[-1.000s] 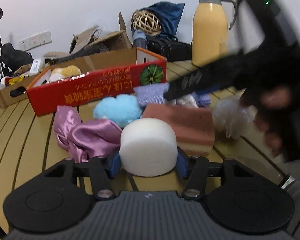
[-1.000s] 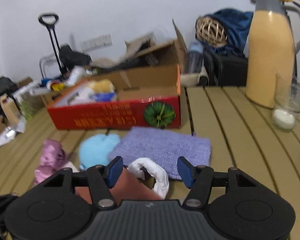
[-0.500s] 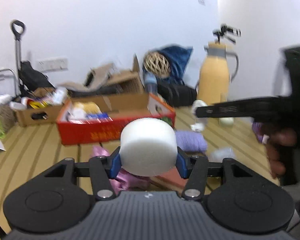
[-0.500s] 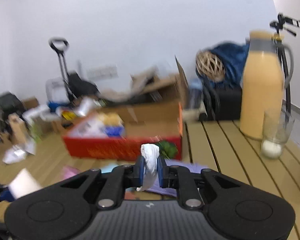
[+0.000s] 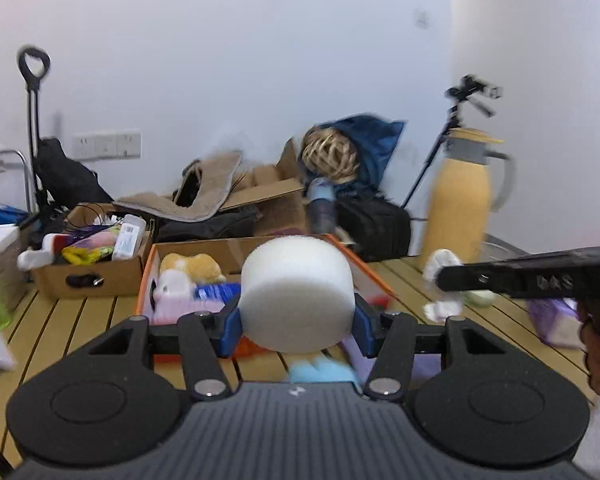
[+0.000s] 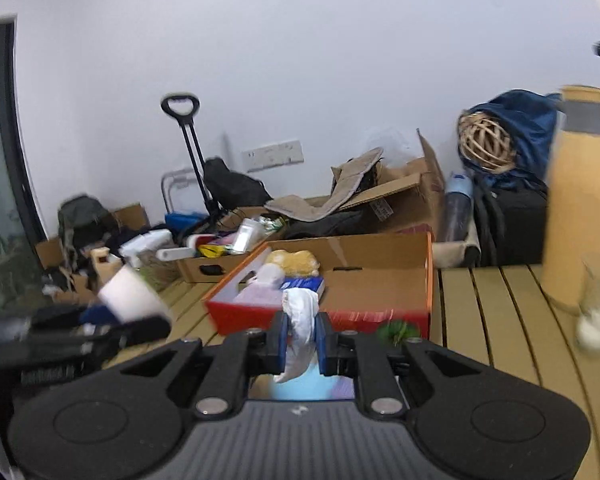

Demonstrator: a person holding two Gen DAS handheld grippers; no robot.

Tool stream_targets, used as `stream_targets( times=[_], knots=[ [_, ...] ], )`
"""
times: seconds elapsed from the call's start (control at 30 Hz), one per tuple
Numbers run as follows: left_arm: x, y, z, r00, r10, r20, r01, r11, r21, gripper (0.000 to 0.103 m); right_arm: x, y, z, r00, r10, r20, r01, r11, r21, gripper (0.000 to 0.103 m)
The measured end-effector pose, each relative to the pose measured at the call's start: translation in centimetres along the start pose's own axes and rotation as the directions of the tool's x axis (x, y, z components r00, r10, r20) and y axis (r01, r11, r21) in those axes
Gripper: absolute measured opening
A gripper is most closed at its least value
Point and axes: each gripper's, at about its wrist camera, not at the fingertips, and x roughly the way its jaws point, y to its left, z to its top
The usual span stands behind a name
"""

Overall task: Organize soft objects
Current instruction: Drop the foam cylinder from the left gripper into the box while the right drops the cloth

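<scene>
My left gripper (image 5: 296,316) is shut on a white foam cylinder (image 5: 298,294) and holds it in the air in front of the red cardboard box (image 5: 146,280). My right gripper (image 6: 300,336) is shut on a white cloth (image 6: 300,316) and holds it above the near wall of the same box (image 6: 380,314). The box holds a yellow plush toy (image 6: 296,260) and other soft items. A light blue sponge (image 5: 320,370) and a purple cloth (image 5: 424,364) lie on the table below. The right gripper with its cloth (image 5: 440,272) also shows in the left wrist view.
A tall yellow thermos (image 5: 460,200) and a glass (image 6: 598,312) stand at the right on the slatted wooden table (image 6: 500,320). A purple packet (image 5: 552,320) lies at the right. Cardboard boxes (image 5: 88,276), bags and a trolley handle (image 6: 184,128) crowd the back.
Both grippers have risen and moved toward the red box. The right gripper, open a second ago, shut on the white cloth and lifted it. The left still holds the foam cylinder.
</scene>
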Motion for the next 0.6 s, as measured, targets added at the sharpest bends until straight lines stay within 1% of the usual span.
stream_targets(
  times=[0.07,0.1,0.13,0.17,0.2,0.23,0.27,0.3,0.33,0.37,0.4,0.43,0.47,0.5,0.53,0.57,0.6],
  knots=[
    [5.4,1.6,2.5,0.998,0.025,-0.058,-0.025,1.0,0.008,0.054,4.5,-1.7,3.0,0.999,-0.019,-0.045,0.018,1.0,-0.014,0.014],
    [8.7,2.6,3.8,0.995,0.031,-0.098,-0.03,1.0,0.006,0.054,6.9,-2.7,4.3,0.997,-0.025,-0.071,0.024,1.0,-0.003,0.014],
    [11.8,3.5,4.6,0.99,0.017,-0.143,-0.017,1.0,-0.001,0.055,10.1,-4.0,5.8,0.994,-0.031,-0.109,0.032,0.999,0.006,0.014],
    [14.7,4.3,5.3,0.984,0.021,-0.177,-0.025,1.0,-0.018,0.055,12.8,-5.0,6.6,0.99,-0.039,-0.137,0.042,0.999,0.014,0.014],
    [17.8,5.3,6.0,0.976,0.041,-0.212,-0.049,0.998,-0.035,0.055,15.5,-6.0,7.4,0.986,-0.062,-0.156,0.065,0.998,0.011,0.014],
    [20.9,6.0,6.6,0.966,0.047,-0.253,-0.057,0.998,-0.032,0.055,18.2,-6.6,7.9,0.979,-0.102,-0.176,0.1,0.995,-0.023,0.014],
    [23.4,6.5,7.0,0.96,0.056,-0.275,-0.063,0.998,-0.017,0.055,20.9,-7.3,8.2,0.969,-0.151,-0.194,0.143,0.988,-0.055,0.014],
    [25.7,7.0,7.2,0.951,0.075,-0.3,-0.084,0.996,-0.015,0.055,23.0,-7.9,8.4,0.96,-0.185,-0.209,0.172,0.982,-0.08,0.014],
    [28.4,7.5,7.2,0.931,0.082,-0.355,-0.087,0.996,0.001,0.056,25.1,-8.5,8.3,0.95,-0.202,-0.238,0.183,0.978,-0.098,0.015],
    [30.3,7.9,7.1,0.915,0.09,-0.394,-0.088,0.996,0.023,0.056,27.0,-9.3,8.2,0.939,-0.205,-0.276,0.186,0.978,-0.093,0.015],
    [32.2,8.3,7.0,0.896,0.12,-0.427,-0.115,0.993,0.039,0.057,28.4,-9.8,8.0,0.93,-0.208,-0.303,0.189,0.978,-0.091,0.018],
    [33.3,8.6,6.7,0.88,0.139,-0.455,-0.126,0.99,0.058,0.057,29.8,-10.4,7.8,0.92,-0.222,-0.323,0.199,0.975,-0.102,0.02],
    [34.0,8.5,6.2,0.868,0.143,-0.476,-0.116,0.99,0.085,0.063,30.4,-10.7,7.6,0.918,-0.237,-0.318,0.213,0.971,-0.106,0.023],
    [34.2,8.4,6.1,0.873,0.146,-0.465,-0.11,0.989,0.103,0.07,30.9,-11.0,7.5,0.915,-0.259,-0.309,0.236,0.965,-0.11,0.036],
    [33.8,8.2,6.1,0.882,0.148,-0.448,-0.109,0.988,0.112,0.073,31.1,-11.2,7.4,0.914,-0.275,-0.297,0.255,0.961,-0.106,0.046],
    [33.4,8.3,6.2,0.89,0.146,-0.432,-0.115,0.989,0.098,0.075,31.0,-11.6,7.5,0.922,-0.263,-0.286,0.247,0.965,-0.091,0.046],
    [33.0,8.3,6.4,0.898,0.145,-0.416,-0.123,0.989,0.078,0.077,30.8,-11.8,7.5,0.926,-0.255,-0.278,0.243,0.967,-0.078,0.048]
  ],
)
